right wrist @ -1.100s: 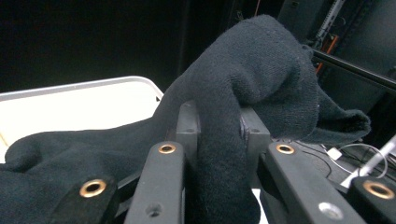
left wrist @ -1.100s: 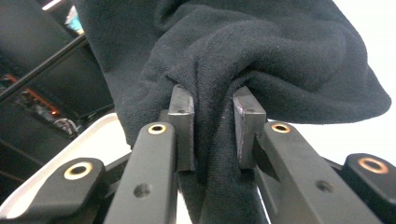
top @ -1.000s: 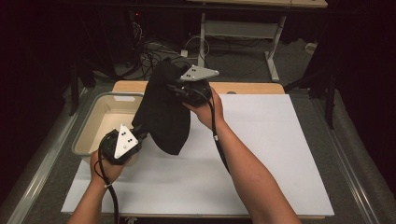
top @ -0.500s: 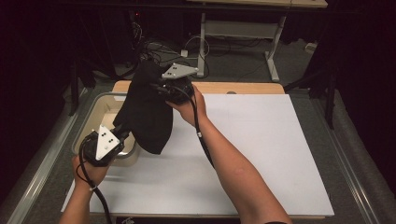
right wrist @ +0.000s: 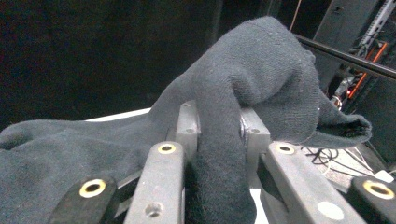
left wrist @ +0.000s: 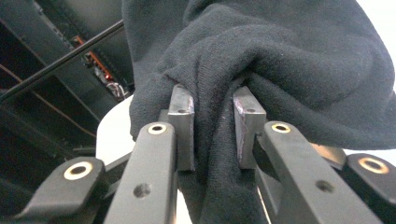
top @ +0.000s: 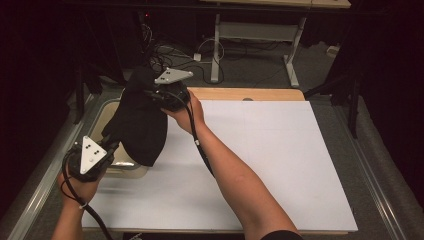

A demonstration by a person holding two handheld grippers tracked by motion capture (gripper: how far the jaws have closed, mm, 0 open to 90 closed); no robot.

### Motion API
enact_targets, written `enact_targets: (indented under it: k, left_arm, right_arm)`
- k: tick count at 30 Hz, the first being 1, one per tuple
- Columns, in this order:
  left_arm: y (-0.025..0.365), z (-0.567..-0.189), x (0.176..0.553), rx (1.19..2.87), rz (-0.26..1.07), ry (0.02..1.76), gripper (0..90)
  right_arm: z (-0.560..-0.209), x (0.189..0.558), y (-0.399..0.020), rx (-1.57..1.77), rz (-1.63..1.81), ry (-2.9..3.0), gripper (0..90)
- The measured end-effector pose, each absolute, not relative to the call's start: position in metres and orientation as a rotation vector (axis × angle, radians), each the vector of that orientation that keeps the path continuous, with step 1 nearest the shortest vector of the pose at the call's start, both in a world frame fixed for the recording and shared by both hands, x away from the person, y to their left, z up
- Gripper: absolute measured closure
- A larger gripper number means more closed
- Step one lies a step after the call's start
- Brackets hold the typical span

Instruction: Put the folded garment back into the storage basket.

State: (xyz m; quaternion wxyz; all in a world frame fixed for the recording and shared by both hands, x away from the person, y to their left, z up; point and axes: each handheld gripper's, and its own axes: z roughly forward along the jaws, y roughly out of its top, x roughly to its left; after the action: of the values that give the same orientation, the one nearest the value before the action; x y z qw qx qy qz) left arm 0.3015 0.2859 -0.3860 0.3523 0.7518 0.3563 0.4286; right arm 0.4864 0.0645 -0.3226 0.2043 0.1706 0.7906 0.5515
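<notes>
Cloth: you hold the black knitted fabric garment (top: 140, 122) stretched in the air over the beige plastic bin (top: 107, 112), left gripper (left wrist: 212, 133) and right gripper (right wrist: 217, 135) each clamped on a bunched fold, likely for lowering in.

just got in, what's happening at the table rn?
A person holds a black knit cloth in the air with both grippers. The right gripper is clamped on its upper end and the left gripper on its lower edge; in both gripper views the fabric is bunched between the jaws. The cloth hangs over a beige bin at the left edge of the white table top.
</notes>
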Motion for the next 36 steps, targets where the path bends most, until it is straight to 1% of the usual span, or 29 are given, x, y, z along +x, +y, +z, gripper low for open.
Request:
enact_targets:
  k: [2, 13, 19, 27, 36]
  left_arm:
    - [0.291, -0.388, 0.301, 1.946, 1.108, 0.94, 72.3]
    - [0.311, -0.397, 0.302, 1.949, 1.102, 1.014, 72.2]
    - [0.318, -0.404, 0.307, 1.951, 1.106, 1.043, 72.1]
    - [0.322, -0.411, 0.314, 1.995, 1.121, 1.072, 72.0]
    - [0.328, -0.419, 0.316, 2.023, 1.083, 1.109, 71.8]
  right_arm:
    - [-0.326, 0.488, 0.076, 0.463, 1.541, 2.217, 76.1]
    - [-0.339, 0.495, 0.11, 0.463, 1.515, 2.27, 76.1]
    - [-0.349, 0.5, 0.117, 0.484, 1.499, 2.288, 76.0]
    - [-0.366, 0.508, 0.127, 0.523, 1.472, 2.322, 76.0]
    - [-0.395, 0.515, 0.132, 0.581, 1.406, 2.391, 75.6]
